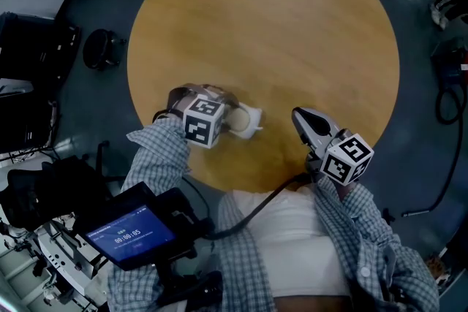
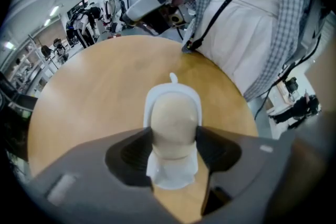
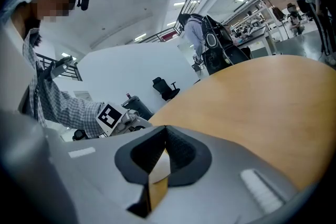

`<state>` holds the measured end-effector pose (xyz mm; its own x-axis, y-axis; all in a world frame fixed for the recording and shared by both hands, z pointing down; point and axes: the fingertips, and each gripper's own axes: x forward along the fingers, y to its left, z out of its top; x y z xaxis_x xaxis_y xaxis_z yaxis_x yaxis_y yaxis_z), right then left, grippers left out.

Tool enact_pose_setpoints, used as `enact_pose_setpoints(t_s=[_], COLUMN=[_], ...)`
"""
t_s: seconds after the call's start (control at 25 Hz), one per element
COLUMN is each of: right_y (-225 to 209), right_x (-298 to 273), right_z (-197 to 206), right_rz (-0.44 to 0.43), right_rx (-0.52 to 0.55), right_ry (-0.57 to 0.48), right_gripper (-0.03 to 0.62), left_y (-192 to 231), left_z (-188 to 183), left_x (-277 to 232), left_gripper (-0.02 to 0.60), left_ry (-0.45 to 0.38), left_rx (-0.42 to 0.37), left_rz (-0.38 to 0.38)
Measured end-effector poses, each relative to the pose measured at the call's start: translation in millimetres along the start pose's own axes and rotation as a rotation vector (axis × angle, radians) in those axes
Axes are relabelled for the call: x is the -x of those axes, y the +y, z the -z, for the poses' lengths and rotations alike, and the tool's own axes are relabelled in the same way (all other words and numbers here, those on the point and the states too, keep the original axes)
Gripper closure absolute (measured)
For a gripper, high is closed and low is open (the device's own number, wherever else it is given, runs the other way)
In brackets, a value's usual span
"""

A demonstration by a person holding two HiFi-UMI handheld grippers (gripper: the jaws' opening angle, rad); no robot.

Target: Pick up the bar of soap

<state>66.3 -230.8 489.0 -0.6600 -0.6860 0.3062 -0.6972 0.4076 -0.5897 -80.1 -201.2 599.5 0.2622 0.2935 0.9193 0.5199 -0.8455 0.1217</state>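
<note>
The head view looks steeply down on the round desk (image 1: 263, 25) from high above its near edge. The left gripper view sits low at that edge, close on the bar of soap (image 2: 174, 118), facing along the rim. The right gripper view skims across the desk from the same edge; all share its top

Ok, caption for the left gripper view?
Left hand-held gripper grips the bar of soap in its white dish.

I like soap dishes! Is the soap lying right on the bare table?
No, the soap rests in a white dish on the table.
</note>
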Motion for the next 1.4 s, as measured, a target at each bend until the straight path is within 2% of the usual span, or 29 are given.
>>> enact_pose_setpoints(t_s=[0.2,0.44,0.56,0.68,0.84,0.96,1.08,1.16,1.28,1.4], right_y=[2.1,10.7,23.9,35.7,41.5,40.2,41.2,46.1,53.4,56.6], right_x=[-3.0,-0.2,10.5,18.4,16.5,13.0,11.6,16.8,25.3,23.6], right_z=[1.6,-0.1,-0.7,-2.4,-3.4,-2.8,-2.8,0.4,6.6,4.8], right_rz=[-0.006,-0.013,-0.012,-0.016,-0.028,-0.041,-0.053,-0.061,-0.071,-0.082], right_rx=[0.003,0.02,0.035,0.052,0.072,0.084,0.093,0.099,0.107,0.106], right_ry=[0.005,-0.004,-0.015,-0.03,-0.044,-0.047,-0.048,-0.049,-0.049,-0.054], right_gripper=[0.591,0.591,0.591,0.591,0.591,0.591,0.591,0.591,0.591,0.591], left_y=[0.0,-0.5,-6.1,-10.5,-6.3,-3.2,-9.0,-19.5,-36.6,-43.4], left_z=[1.7,2.4,-2.6,-6.5,-4.8,-5.3,-14.6,-24.7,-38.0,-49.1], left_x=[-0.1,5.9,21.9,40.9,62.3,81.6,106.3,115.2,120.8,132.1], left_gripper=[0.327,0.328,0.328,0.328,0.328,0.328,0.328,0.328,0.328,0.328], left_ry=[-0.009,-0.02,-0.071,-0.162,-0.373,-0.6,-0.83,-0.988,-1.205,-1.377], left_rx=[-0.011,0.019,0.089,0.204,0.424,0.637,0.855,0.935,1.009,1.067], left_rz=[-0.021,-0.07,-0.145,-0.253,-0.439,-0.576,-0.66,-0.71,-0.77,-0.805])
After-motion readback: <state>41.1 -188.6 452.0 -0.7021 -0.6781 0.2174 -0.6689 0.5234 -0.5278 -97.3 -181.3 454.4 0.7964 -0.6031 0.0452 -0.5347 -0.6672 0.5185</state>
